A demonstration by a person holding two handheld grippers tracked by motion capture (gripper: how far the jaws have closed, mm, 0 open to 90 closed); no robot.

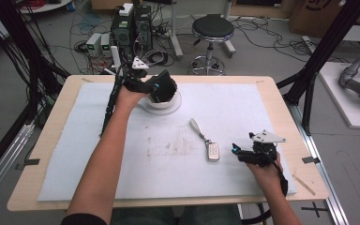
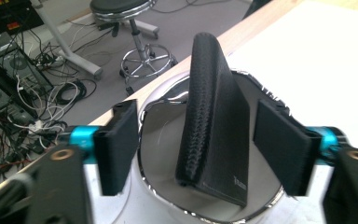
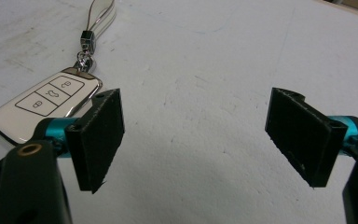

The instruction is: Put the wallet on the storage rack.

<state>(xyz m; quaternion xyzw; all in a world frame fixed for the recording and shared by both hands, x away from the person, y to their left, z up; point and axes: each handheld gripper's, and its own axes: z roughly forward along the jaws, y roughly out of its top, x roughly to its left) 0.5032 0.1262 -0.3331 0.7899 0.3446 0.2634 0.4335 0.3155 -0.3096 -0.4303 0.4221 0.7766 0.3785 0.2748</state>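
Observation:
A black textured wallet [image 2: 216, 126] stands on end, leaning, inside a white bowl [image 2: 161, 105] with a shiny rim. The bowl [image 1: 169, 106] sits at the back left of the white mat. My left gripper [image 2: 198, 144] is open over the bowl, one pad on each side of the wallet with a gap at both. A white car key fob [image 1: 212, 151] with a pale strap [image 1: 196, 125] lies mid-mat. My right gripper [image 1: 236, 152] hovers just right of the fob. Its jaws are open with only mat between them [image 3: 196, 140], and the fob [image 3: 46, 105] lies beside its left pad.
The white mat [image 1: 243, 108] covers most of the wooden table [image 1: 51, 117]. Beyond the far edge stand a black stool [image 1: 212, 30] and computer boxes [image 1: 131, 26] with cables on the floor. Black frame posts [image 1: 318, 56] rise at the table's right.

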